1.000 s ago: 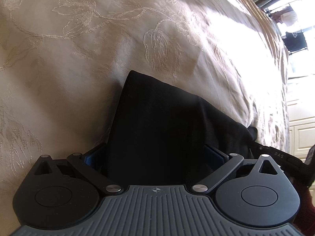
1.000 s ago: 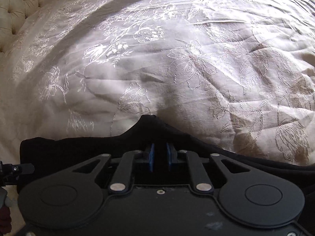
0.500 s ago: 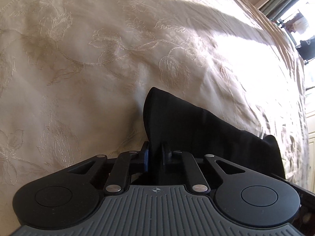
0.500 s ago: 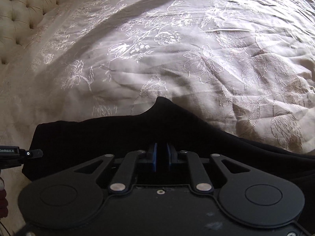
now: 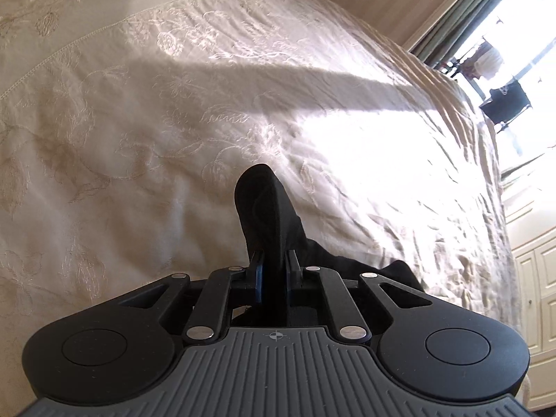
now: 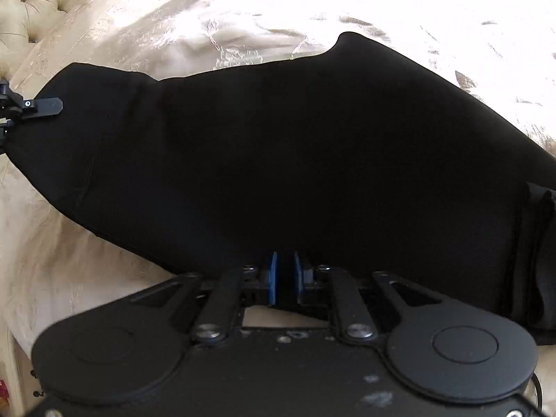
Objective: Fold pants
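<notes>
One pants (image 6: pixel 295 156), two grippers: left gripper (image 5: pixel 274 271), right gripper (image 6: pixel 285 278), one bedspread (image 5: pixel 139 139).

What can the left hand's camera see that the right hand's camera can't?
Only the left wrist view shows the window, the green curtain and white cabinet doors. Only the right wrist view shows the tufted headboard, the wide spread of the black pants, and the left gripper pinching their far end. Both show the cream embroidered bedspread and a gripper shut on black cloth: the left one in its own view, the right gripper in its.
</notes>
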Demonstrator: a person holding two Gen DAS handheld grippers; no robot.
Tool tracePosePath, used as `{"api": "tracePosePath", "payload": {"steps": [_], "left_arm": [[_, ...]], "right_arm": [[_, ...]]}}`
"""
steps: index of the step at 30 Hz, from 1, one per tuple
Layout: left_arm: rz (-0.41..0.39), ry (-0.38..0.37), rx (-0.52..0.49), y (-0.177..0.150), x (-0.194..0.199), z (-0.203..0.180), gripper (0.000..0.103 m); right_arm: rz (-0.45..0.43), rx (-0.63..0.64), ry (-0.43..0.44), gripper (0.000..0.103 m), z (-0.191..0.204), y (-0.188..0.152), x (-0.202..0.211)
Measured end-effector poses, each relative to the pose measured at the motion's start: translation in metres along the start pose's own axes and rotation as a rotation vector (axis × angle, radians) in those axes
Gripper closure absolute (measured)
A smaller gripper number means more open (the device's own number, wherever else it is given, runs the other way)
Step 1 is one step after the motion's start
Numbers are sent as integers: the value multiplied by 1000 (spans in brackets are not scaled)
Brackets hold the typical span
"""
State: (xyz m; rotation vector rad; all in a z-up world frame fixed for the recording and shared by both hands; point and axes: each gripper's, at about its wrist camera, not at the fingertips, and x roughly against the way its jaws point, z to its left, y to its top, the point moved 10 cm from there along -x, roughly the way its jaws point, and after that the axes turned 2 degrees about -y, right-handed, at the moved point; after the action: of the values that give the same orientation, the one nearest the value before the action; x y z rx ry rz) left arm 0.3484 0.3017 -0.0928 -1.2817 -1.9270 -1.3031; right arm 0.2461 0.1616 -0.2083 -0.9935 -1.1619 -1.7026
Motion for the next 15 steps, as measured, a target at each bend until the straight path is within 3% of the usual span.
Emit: {"api": "tracePosePath", "payload": {"steps": [8, 15], "left_arm": [[-98, -91, -96, -6, 36, -106, 92], [-102, -131, -211, -43, 17, -219, 90]], "right_arm": [[-90, -83, 53, 89, -21, -2, 35], [-170, -150, 103, 89, -67, -11, 75]]}}
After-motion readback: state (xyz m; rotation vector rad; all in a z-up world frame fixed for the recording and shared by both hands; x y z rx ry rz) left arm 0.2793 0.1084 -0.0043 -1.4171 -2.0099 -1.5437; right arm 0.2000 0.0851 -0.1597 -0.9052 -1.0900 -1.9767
